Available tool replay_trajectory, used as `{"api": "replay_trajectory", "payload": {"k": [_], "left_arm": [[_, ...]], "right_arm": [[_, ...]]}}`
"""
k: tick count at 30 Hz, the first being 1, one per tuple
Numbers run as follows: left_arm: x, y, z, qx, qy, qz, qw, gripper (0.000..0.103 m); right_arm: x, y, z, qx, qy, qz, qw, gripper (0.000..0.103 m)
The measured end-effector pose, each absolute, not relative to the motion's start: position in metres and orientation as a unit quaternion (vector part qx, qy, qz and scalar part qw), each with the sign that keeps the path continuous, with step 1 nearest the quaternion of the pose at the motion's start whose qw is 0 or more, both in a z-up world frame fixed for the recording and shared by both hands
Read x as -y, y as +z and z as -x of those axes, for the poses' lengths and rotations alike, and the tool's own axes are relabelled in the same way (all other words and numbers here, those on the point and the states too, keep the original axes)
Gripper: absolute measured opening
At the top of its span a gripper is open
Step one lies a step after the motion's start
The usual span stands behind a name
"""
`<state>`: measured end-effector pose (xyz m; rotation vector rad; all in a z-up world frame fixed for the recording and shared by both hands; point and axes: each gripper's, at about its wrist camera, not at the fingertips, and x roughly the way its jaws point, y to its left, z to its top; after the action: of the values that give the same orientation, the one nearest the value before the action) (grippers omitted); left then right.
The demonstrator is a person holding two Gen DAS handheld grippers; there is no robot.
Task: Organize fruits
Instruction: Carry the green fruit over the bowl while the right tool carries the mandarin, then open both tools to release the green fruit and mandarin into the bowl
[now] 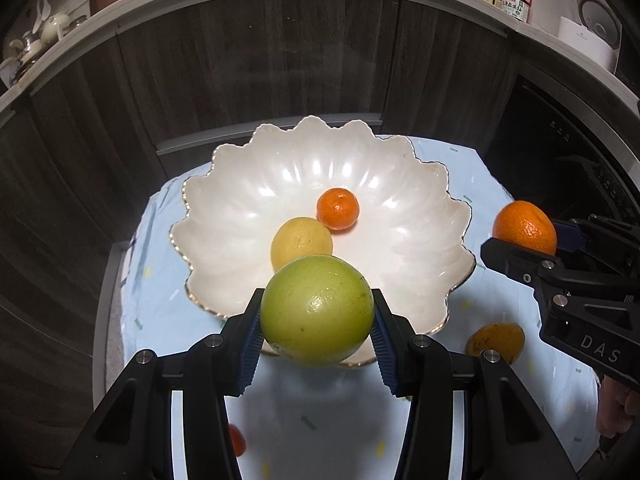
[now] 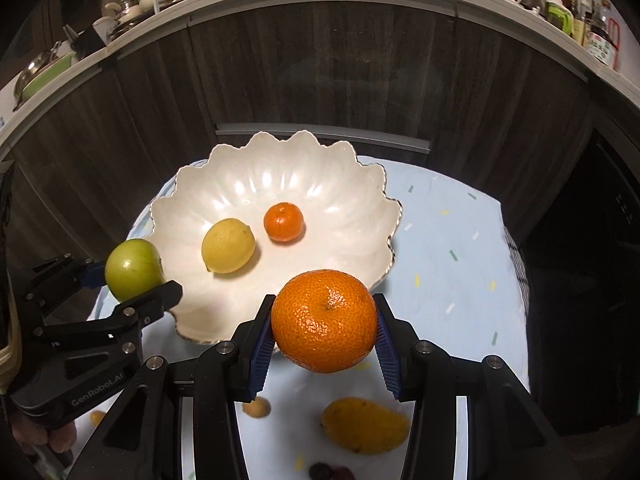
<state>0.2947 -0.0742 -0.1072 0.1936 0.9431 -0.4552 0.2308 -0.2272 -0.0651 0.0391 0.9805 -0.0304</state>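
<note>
White bowl holds 2 fruits; each tool grips 1: green fruit, orange.

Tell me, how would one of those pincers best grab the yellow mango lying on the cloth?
Probably across its narrow middle, coming from above. The mango lies flat on the tablecloth, long and oval, so its short width fits between the fingers. Both are busy: the left gripper holds the green fruit, the right gripper the orange.
</note>
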Motion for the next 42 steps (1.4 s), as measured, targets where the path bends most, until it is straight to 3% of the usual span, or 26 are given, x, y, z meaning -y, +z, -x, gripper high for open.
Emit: {"api": "replay_trajectory", "payload": {"k": [27, 28, 31, 33, 37, 42], "left_arm": [[0.081, -0.136, -0.32, -0.499, -0.209, -0.089, 0.836, 0.049], [0.08, -0.137, -0.32, -0.502, -0.207, -0.088, 0.835, 0.05], [0.078, -0.135, -0.317, -0.493, -0.207, -0.083, 0.841, 0.069], [0.077, -0.132, -0.315, -0.487, -0.207, -0.085, 0.844, 0.07], [0.076, -0.131, -0.314, -0.487, -0.203, -0.086, 0.845, 0.072], [0.072, -0.126, -0.311, -0.48, -0.193, -0.084, 0.852, 0.088]], "right_arm": [[0.228, -0.093, -0.27, -0.503, 0.003, 0.009, 0.864, 0.048], [0.228, -0.094, -0.27, -0.504, 0.002, 0.012, 0.863, 0.048], [0.228, -0.095, -0.267, -0.502, 0.001, 0.015, 0.865, 0.052], [0.228, -0.092, -0.266, -0.495, -0.001, 0.018, 0.869, 0.062], [0.228, -0.086, -0.265, -0.484, -0.012, 0.024, 0.874, 0.067], [0.225, -0.079, -0.261, -0.473, -0.017, 0.034, 0.881, 0.077]]}}
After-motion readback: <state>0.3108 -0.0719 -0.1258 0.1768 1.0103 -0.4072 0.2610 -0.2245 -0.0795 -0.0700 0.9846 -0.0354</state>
